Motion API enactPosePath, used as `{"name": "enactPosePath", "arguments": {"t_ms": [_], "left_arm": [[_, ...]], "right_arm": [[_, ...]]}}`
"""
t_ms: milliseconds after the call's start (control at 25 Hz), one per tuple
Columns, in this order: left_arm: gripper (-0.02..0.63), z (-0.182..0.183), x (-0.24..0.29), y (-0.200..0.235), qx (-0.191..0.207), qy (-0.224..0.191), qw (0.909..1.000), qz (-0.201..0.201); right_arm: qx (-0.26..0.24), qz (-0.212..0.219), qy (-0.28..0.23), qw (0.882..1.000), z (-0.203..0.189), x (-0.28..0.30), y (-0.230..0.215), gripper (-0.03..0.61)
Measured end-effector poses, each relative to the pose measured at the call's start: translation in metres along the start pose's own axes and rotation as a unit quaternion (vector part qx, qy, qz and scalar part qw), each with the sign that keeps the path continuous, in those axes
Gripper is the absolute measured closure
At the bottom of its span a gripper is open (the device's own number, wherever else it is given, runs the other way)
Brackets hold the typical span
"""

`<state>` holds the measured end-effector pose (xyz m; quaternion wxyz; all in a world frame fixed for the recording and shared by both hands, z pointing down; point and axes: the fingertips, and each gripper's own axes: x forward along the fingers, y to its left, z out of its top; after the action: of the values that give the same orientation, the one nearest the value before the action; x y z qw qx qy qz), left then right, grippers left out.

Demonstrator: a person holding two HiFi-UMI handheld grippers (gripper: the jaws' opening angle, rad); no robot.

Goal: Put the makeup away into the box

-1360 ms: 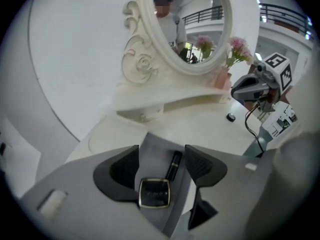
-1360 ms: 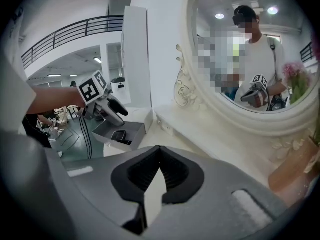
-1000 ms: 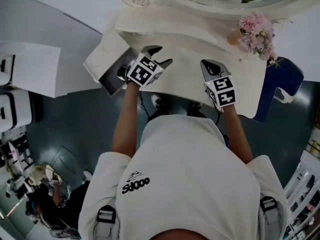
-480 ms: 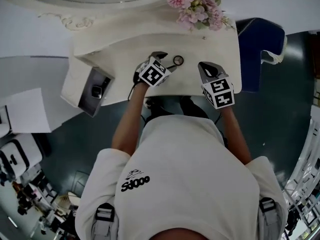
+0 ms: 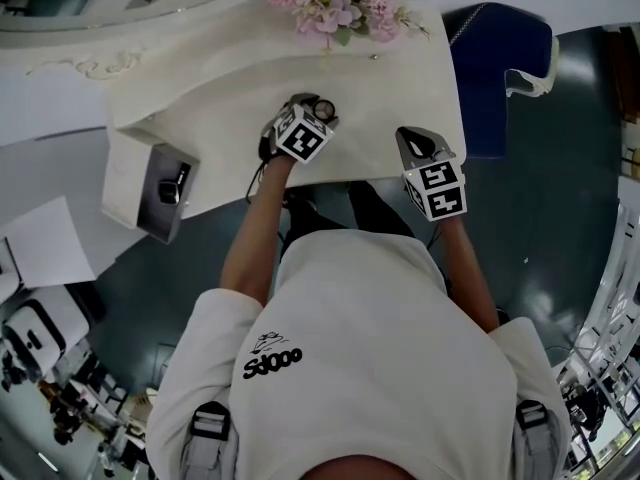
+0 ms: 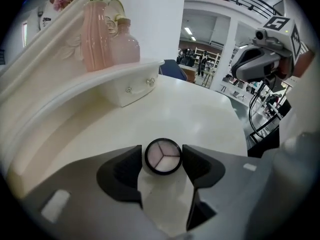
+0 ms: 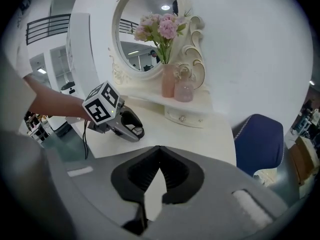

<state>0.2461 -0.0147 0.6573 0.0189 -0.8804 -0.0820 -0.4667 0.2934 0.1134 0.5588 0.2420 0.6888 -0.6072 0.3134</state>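
Observation:
A round black-rimmed compact [image 6: 163, 156] with three pale powder sections lies flat on the cream vanity table [image 6: 200, 109]. My left gripper [image 6: 163, 160] is open, one pad on each side of the compact with narrow gaps. From the head view, the compact [image 5: 324, 109] shows at the left gripper's [image 5: 316, 108] tips. My right gripper [image 5: 414, 138] hovers over the table's near edge, shut and empty, its tips meeting [image 7: 159, 149]. The open box [image 5: 160, 190], grey inside with a dark item in it, stands at the table's far left end.
Pink flowers in a vase [image 6: 95, 34] and a pink bottle [image 6: 125, 46] stand on a raised shelf with a small drawer [image 6: 134, 86]. An oval mirror [image 7: 145, 29] rises behind. A blue chair [image 5: 495, 68] stands right of the table.
Both grippers moved right along the table, away from the box. The left gripper came down so that the compact, earlier just beyond its tips, now lies between its jaws.

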Motion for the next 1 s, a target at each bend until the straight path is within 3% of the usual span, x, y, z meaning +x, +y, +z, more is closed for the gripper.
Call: {"name": "enactPosePath", "arguments": {"t_ms": [80,280,520,760,1000], "left_arm": [[0.365,-0.001,-0.001,0.002,-0.003,0.001,1.0,0.008],[0.37,-0.007,-0.018,0.01,-0.012,-0.004,0.9993,0.035],[0.371,-0.04,-0.091,0.058,-0.111,-0.045,0.9868,0.109],[0.373,-0.102,-0.189,0.103,-0.209,-0.09,0.9503,0.213],[0.371,-0.202,-0.272,0.122,-0.307,-0.089,0.9047,0.282]], "right_arm": [[-0.009,0.005,0.001,1.0,0.002,0.003,0.001,0.577],[-0.041,0.024,-0.009,0.999,0.023,0.012,0.013,0.577],[-0.092,0.06,-0.031,0.993,0.067,0.036,0.042,0.577],[-0.151,0.113,-0.055,0.98,0.117,0.067,0.107,0.577],[-0.211,0.178,-0.067,0.959,0.152,0.092,0.198,0.575]]}}
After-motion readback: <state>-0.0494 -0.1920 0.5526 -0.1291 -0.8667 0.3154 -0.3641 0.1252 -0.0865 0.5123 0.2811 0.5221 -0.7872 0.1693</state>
